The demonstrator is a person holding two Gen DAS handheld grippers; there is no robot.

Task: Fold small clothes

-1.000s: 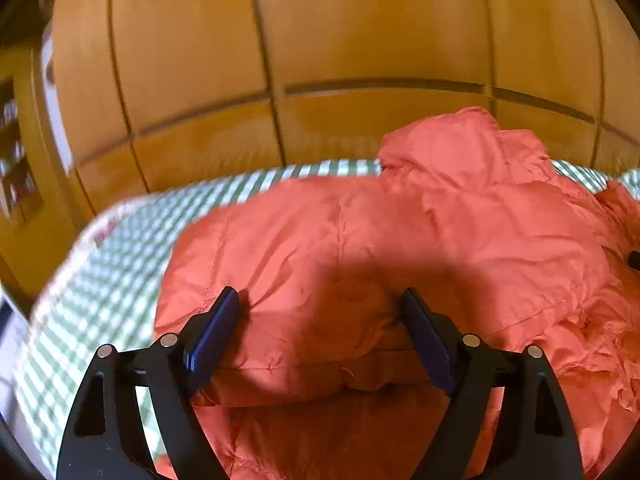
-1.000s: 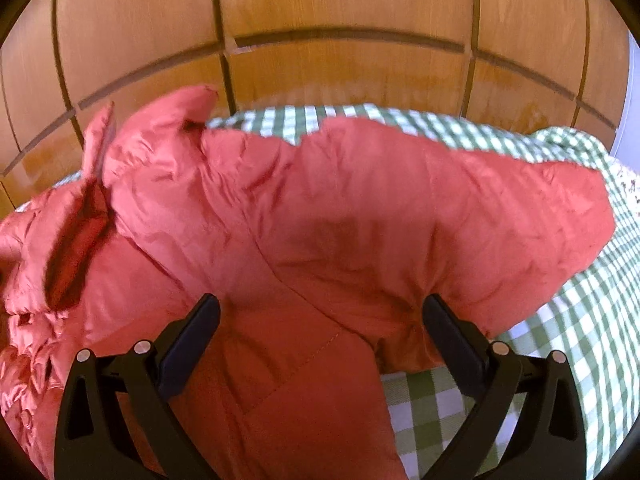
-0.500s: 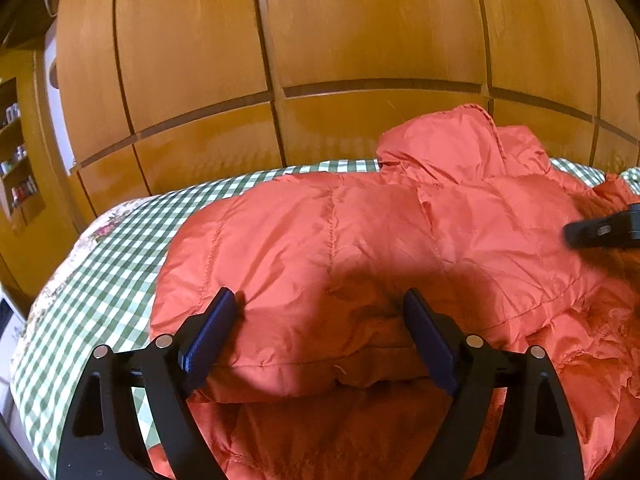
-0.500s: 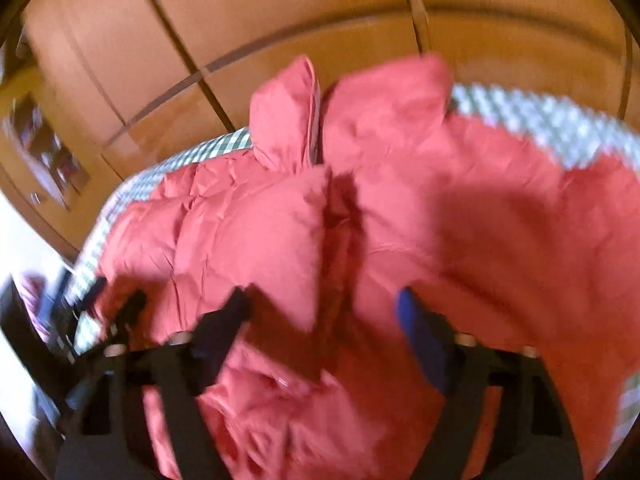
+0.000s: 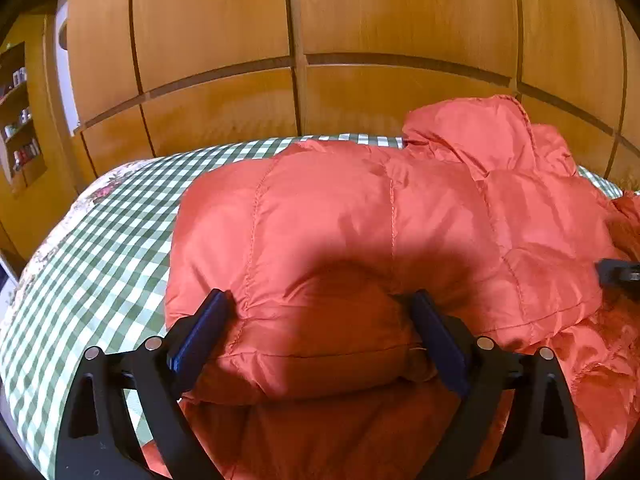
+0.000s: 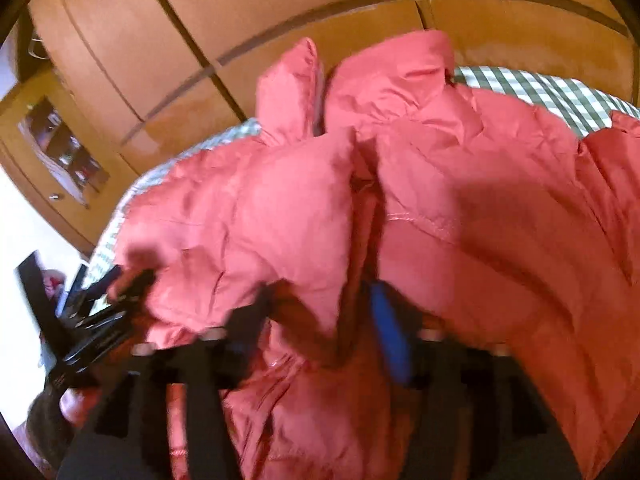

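The puffy orange jacket [image 5: 400,220] lies spread on the bed, over the green checked bedspread [image 5: 100,240], its collar towards the wooden wardrobe [image 5: 360,40] and its long axis running away from the cameras. A padded fold of it, probably a sleeve laid across the body, sits directly ahead of the left tongs [image 5: 316,340], whose jaws stand wide apart on either side of the bulge, gripping nothing. The right tongs [image 6: 320,320] are blurred; their jaws appear apart over the jacket's front opening. In my judgement the left is nearer the fold, and the next move turns on that.
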